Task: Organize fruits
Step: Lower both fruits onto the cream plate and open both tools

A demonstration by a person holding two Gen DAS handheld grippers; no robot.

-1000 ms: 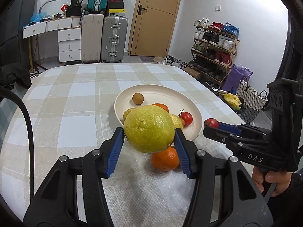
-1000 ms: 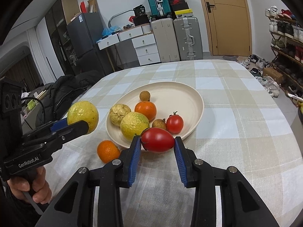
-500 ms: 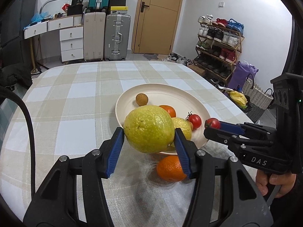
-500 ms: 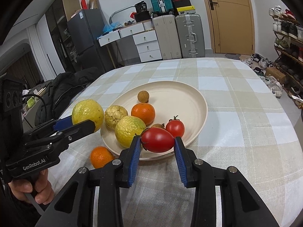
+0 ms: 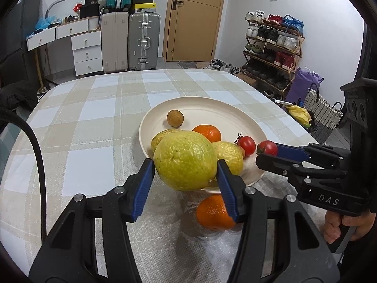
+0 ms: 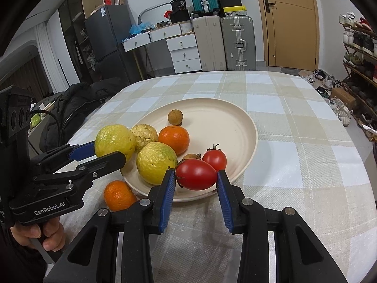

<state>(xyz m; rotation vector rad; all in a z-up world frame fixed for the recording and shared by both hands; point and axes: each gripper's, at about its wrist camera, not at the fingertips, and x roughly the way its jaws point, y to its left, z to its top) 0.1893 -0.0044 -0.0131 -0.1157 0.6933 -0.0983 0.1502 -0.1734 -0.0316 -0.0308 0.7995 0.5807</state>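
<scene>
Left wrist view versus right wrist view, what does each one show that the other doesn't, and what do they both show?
Only the left wrist view shows the purple bag and woven basket beside the shoe rack. Only the right wrist view shows the dark fridge and the small brown fruit tucked behind the tomatoes. Both show the plate, the left gripper shut on a yellow-green citrus, the right gripper shut on a red tomato, and the loose orange on the tablecloth.
</scene>
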